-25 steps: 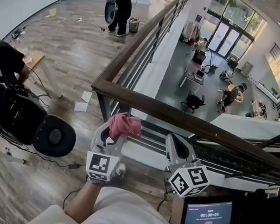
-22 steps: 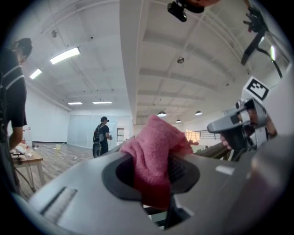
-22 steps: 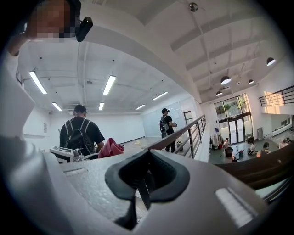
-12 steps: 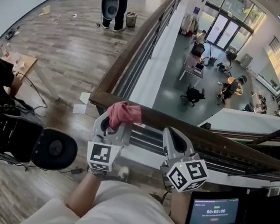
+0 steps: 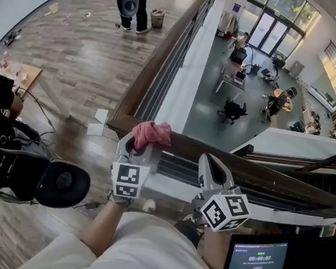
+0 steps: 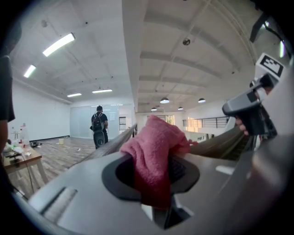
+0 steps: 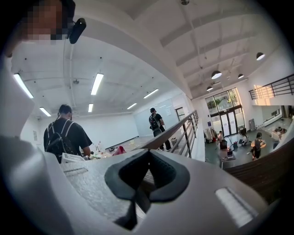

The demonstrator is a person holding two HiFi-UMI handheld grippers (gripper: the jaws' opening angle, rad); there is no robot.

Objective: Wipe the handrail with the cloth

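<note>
Gripping the pink cloth (image 6: 154,156) in my left claw (image 5: 141,145), I have its jaws closed on the fabric, which bunches up out of them and hangs down between the pads. In the head view the cloth sits at the dark wooden handrail (image 5: 254,170), just right of the rail's near corner; whether it presses on the wood I cannot tell. My right claw (image 5: 208,162) is further right, near the same rail, jaws together with nothing between them. A person with a backpack (image 5: 129,1) stands far off on the wooden floor.
</note>
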